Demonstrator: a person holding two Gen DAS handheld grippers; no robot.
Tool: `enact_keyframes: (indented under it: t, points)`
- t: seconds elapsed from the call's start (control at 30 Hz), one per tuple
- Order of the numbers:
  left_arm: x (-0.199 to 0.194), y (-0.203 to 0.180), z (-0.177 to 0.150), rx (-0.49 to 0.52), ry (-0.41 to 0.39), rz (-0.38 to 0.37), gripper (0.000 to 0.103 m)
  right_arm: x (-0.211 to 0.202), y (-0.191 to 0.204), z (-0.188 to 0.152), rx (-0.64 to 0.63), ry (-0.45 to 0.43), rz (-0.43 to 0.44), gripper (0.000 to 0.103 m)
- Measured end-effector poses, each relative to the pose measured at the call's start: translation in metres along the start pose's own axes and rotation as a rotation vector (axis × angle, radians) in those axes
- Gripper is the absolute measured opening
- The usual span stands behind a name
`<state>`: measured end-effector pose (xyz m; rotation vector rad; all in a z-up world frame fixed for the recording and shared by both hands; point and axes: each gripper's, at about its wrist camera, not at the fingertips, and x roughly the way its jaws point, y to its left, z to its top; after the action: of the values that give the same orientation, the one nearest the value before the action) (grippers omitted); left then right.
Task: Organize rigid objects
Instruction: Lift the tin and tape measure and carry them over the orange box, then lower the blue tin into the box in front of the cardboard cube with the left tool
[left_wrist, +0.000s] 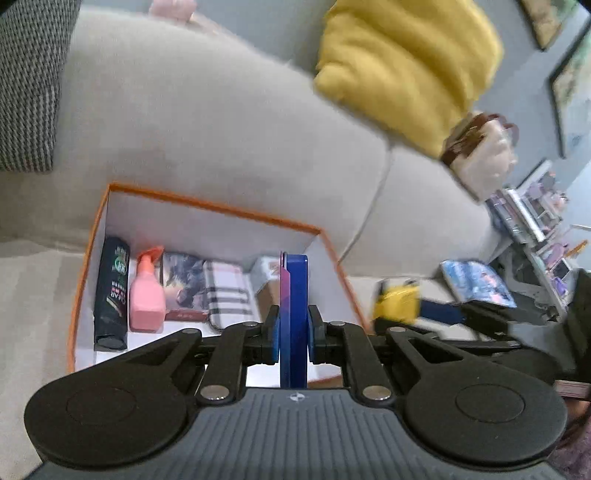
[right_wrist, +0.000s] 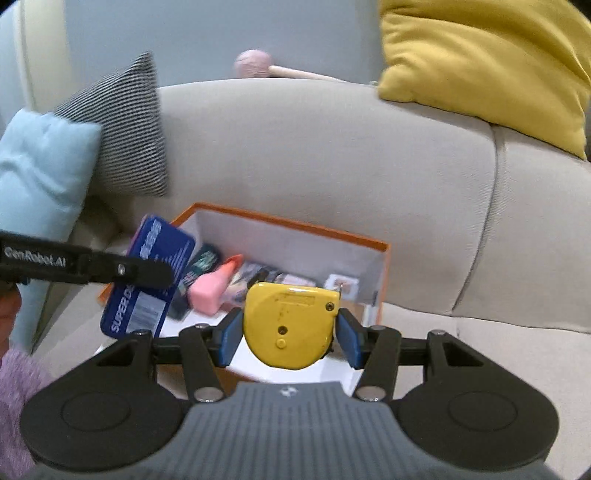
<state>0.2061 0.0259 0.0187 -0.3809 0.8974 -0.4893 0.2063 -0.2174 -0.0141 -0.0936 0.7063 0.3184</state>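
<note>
An orange-rimmed white box (left_wrist: 207, 206) sits on the sofa seat, also in the right wrist view (right_wrist: 295, 229). Inside lie a dark bottle (left_wrist: 110, 295), a pink spray bottle (left_wrist: 146, 295), a picture box (left_wrist: 183, 286), a plaid case (left_wrist: 227, 297) and a small carton (left_wrist: 267, 284). My left gripper (left_wrist: 293, 334) is shut on a flat blue tin (left_wrist: 293, 317), held on edge above the box; the tin shows in the right wrist view (right_wrist: 155, 280). My right gripper (right_wrist: 290, 338) is shut on a yellow tape measure (right_wrist: 291, 325) over the box's near edge, also visible in the left wrist view (left_wrist: 397, 301).
The beige sofa backrest (left_wrist: 221, 129) rises behind the box. A yellow cushion (right_wrist: 487, 55), a striped cushion (right_wrist: 125, 133) and a light blue cushion (right_wrist: 40, 166) lean on it. A colourful packet (left_wrist: 476, 280) lies on the seat to the right. Shelves (left_wrist: 532, 221) stand at far right.
</note>
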Motion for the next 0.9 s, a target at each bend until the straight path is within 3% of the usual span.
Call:
enact_keyframes:
  t: [0.23,0.4,0.57,0.77,0.9]
  points:
    - [0.074,0.019,0.008,-0.172,0.146,-0.086,0.015,0.025,-0.025,0.012,0.02,0.0,-0.029,0.056]
    - [0.126,0.017,-0.005,-0.212,0.299,-0.066,0.015,0.047,-0.034,0.012,0.01,0.023,-0.025,0.056]
    - [0.16,0.02,-0.013,-0.265,0.401,-0.058,0.014,0.059,-0.04,0.01,0.008,0.029,-0.026,0.056]
    - [0.189,0.015,-0.016,-0.283,0.477,-0.055,0.015,0.068,-0.047,0.01,0.012,0.03,-0.028,0.056]
    - [0.204,0.016,-0.018,-0.346,0.521,-0.066,0.014,0.069,-0.05,0.009,0.008,0.029,-0.042,0.056]
